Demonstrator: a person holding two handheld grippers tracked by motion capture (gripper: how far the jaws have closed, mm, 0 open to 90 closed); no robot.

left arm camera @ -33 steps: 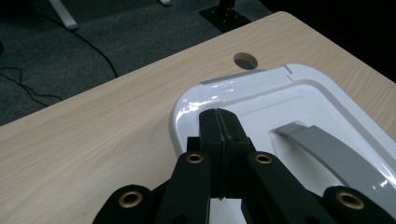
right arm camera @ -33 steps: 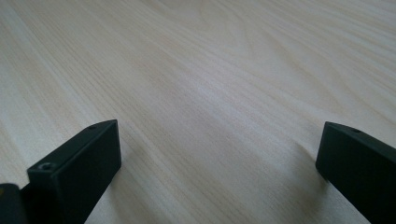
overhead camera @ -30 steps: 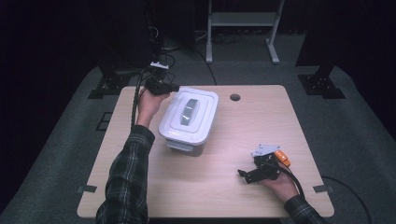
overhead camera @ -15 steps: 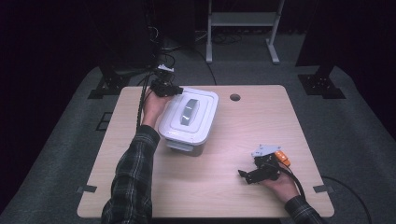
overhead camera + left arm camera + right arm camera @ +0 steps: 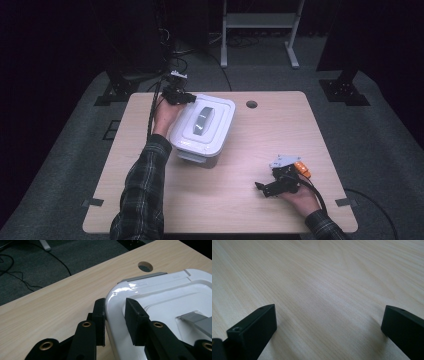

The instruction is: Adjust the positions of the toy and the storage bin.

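Note:
A white plastic container (image 5: 202,131) with a grey handle (image 5: 203,120) on its lid stands left of the table's middle. My left gripper (image 5: 187,98) is at its far left corner. In the left gripper view the lid's rounded rim (image 5: 117,293) lies between the two black jaws of the left gripper (image 5: 115,306), and both pads (image 5: 100,315) rest against it. The jaws have just been opening slightly around that rim. My right gripper (image 5: 260,187) lies low on the table near the front right. Its jaws stand wide apart over bare wood in its own view, right gripper (image 5: 327,312) open.
The light wooden table (image 5: 260,145) has a round cable hole (image 5: 251,104) behind the container, also seen as a cable hole (image 5: 145,266) from the left gripper. Dark carpet, cables and stand legs (image 5: 260,30) lie beyond the far edge.
My left hand has shifted slightly right, onto the container's far left corner. The right hand and its gripper have stayed where they were.

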